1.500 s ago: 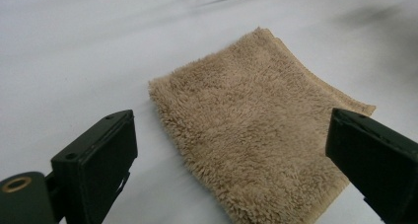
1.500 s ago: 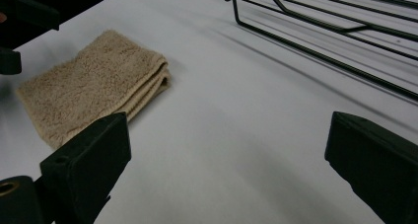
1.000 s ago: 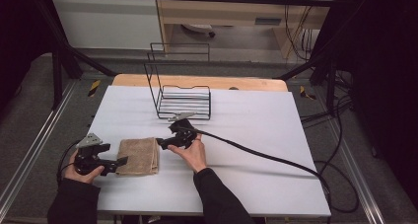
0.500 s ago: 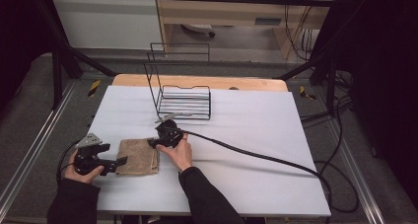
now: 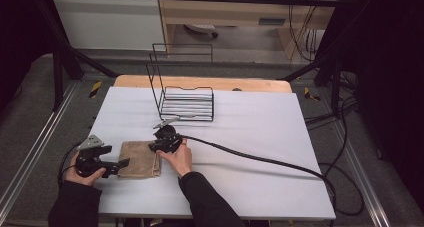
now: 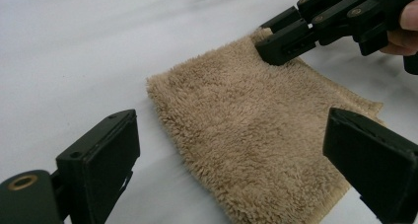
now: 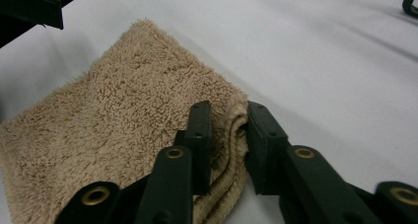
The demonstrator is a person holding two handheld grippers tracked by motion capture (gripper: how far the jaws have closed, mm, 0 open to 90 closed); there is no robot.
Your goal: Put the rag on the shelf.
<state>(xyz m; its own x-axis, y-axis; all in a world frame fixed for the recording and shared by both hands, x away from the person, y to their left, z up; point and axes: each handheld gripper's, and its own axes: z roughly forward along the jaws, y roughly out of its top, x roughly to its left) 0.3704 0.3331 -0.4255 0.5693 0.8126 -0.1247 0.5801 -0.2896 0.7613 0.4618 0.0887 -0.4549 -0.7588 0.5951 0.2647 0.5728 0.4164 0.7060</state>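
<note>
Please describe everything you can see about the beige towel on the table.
The beige towel is small, roughly rectangular, with a thick fluffy pile like terry cloth. It lies flat on the white table, folded: layered edges show at one side in the right gripper view. The right gripper has just been closing its jaws on that folded edge, which is pinched between them. The left gripper stands open at the opposite end, its jaws on either side of the towel's edge without pressing it.

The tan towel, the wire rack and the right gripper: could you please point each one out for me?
tan towel (image 5: 137,159): high view, middle of its top surface.
wire rack (image 5: 189,103): high view, its slatted base.
right gripper (image 7: 227,130): right gripper view, between its fingertips, closed on the towel's folded edge.
</note>
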